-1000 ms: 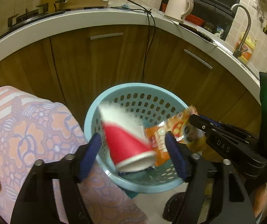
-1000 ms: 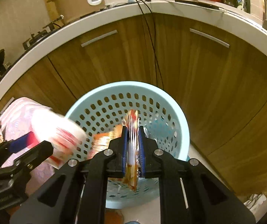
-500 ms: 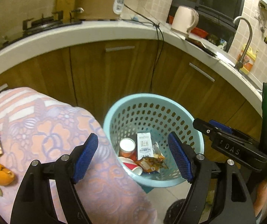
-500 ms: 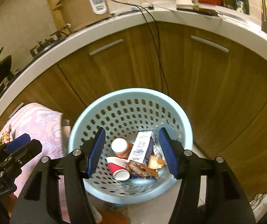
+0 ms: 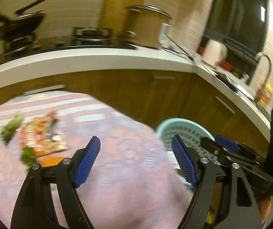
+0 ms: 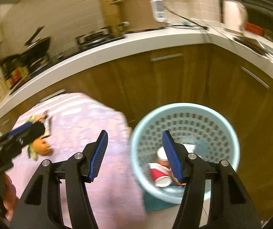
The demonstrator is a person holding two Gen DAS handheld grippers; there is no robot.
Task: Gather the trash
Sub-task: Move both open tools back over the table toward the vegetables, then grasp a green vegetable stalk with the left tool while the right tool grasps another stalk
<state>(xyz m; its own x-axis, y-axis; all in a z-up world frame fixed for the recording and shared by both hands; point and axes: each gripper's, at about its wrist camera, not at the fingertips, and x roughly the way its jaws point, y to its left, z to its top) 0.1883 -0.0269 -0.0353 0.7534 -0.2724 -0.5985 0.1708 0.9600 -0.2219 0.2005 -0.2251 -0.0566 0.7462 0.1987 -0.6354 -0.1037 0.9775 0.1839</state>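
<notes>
Left wrist view shows the left tongs (image 5: 135,160) spread wide with nothing between the blue pads, pointing down over the flowered tablecloth (image 5: 117,171). The leftover trash lies ahead and to their left: a heap of snack wrappers (image 5: 43,135) with green leaf scraps (image 5: 12,127) around it and an orange peel (image 5: 50,160) nearest the left pad. Blur hides which way the wrappers' long side runs. The pale blue basket (image 5: 184,131) stands off the table's edge, just past the right pad, with the right tongs (image 5: 220,147) hanging in front of it.

From the right wrist view, the right tongs (image 6: 134,152) are released too, their jaws having just sprung apart, empty, straddling the table edge. The basket (image 6: 184,110) sits low to their right and already holds a red paper cup (image 6: 158,175) and other scraps. The peel (image 6: 42,147) lies far to their left, right beside the left tongs (image 6: 22,131).

So the left hand looks clearly nearer the remaining rubbish and I'd expect it to reach first. Nothing stands in the way on the cloth; the counter (image 6: 117,45) and cupboards lie well behind.
</notes>
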